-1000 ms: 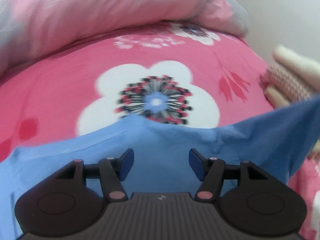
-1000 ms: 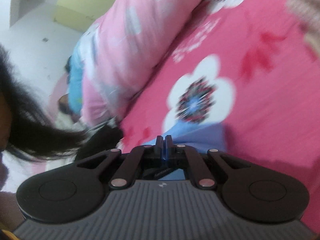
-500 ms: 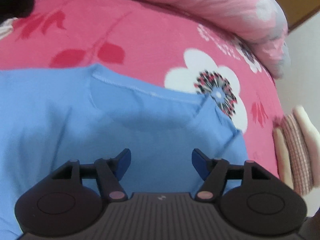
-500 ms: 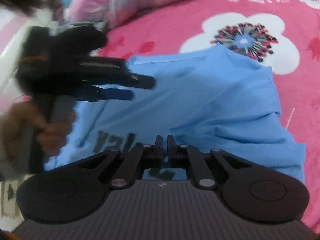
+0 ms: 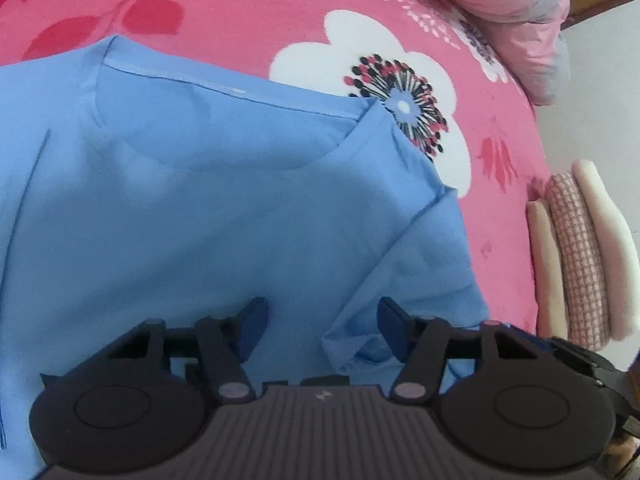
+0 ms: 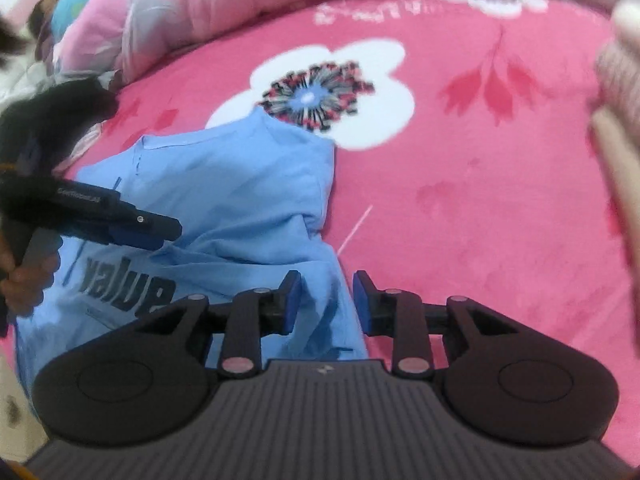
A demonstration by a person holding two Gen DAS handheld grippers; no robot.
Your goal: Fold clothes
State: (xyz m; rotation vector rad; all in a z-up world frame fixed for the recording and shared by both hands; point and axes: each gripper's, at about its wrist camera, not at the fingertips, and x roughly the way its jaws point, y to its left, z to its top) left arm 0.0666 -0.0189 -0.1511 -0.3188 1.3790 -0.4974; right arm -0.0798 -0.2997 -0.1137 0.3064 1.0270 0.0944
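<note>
Only right view shows shirt [image 6: 240,200] print.

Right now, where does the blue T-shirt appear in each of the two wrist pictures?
Left wrist view: the blue T-shirt fills the left and centre, collar towards the top.
Right wrist view: the blue T-shirt lies left of centre, its dark lettering at lower left.
Shared landmark: the white flower print beside the shirt's upper corner.

A: What do the tools look like?
B: The left gripper [image 5: 320,328] and right gripper [image 6: 326,300] match: black linkage arms, pinkish rivets, blue pads, ribbed grey housing.
A: Any markings?
B: Small white lettering along the left one's side, seen from the right.
</note>
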